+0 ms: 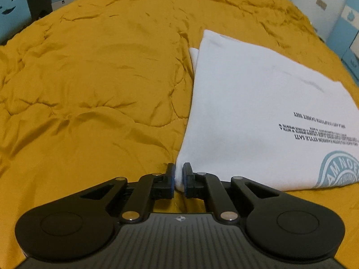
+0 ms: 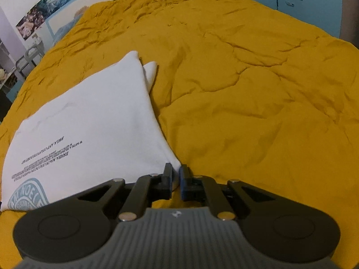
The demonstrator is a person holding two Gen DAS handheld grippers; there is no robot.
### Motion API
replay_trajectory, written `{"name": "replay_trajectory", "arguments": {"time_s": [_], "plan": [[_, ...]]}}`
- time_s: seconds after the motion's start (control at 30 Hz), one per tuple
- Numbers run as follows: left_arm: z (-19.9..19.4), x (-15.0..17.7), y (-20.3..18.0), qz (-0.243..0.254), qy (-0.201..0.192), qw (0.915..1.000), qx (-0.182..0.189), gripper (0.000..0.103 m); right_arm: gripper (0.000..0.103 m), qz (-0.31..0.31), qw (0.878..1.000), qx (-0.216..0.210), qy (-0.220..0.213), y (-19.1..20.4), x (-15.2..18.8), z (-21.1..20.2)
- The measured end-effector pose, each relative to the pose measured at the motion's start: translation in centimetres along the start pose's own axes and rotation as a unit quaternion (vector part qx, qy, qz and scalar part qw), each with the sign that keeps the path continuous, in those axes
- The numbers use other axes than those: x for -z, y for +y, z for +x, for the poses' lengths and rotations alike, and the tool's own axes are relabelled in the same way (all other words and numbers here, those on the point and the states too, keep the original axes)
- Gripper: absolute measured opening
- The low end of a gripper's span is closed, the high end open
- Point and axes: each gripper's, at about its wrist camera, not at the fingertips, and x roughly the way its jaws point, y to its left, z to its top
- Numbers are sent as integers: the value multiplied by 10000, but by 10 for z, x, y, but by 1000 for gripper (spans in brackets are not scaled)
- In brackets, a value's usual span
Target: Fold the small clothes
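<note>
On the yellow quilt [image 1: 89, 78] lies a folded white shirt [image 1: 246, 103]. Left gripper [image 1: 178, 177] pinches its near left corner; right gripper [image 2: 176, 177] seems clamped on the near right corner.

The shirt [image 1: 258, 112] lies flat on the quilt [image 1: 89, 78]. The left gripper [image 1: 178, 176] grips the shirt's near left corner, and the right gripper [image 2: 176, 177] its near right corner [image 2: 172, 163]; the shirt reaches away from both.
</note>
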Motion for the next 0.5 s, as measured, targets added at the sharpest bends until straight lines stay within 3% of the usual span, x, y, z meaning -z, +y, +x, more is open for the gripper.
{"name": "replay_trajectory", "arguments": {"time_s": [0.1,0.2,0.27,0.37,0.5], "plan": [[-9,1,3,96,59,9998,-177,27,2,-138,9999,12,35,3,-4,-6],[-25,-6,8,44,-82,9992,-385,28,16,-289,9995,74,-92,5,-14,-17],[-37,-14,11,35,-370,9982,-473,28,21,-310,9993,21,-228,4,-22,-26],[-49,-31,2,19,-774,9968,-216,28,29,-195,9986,-320,-361,5,-38,-31],[-44,-52,-34,374,-987,9941,263,28,35,60,9949,-857,-522,11,-63,-17]]}}
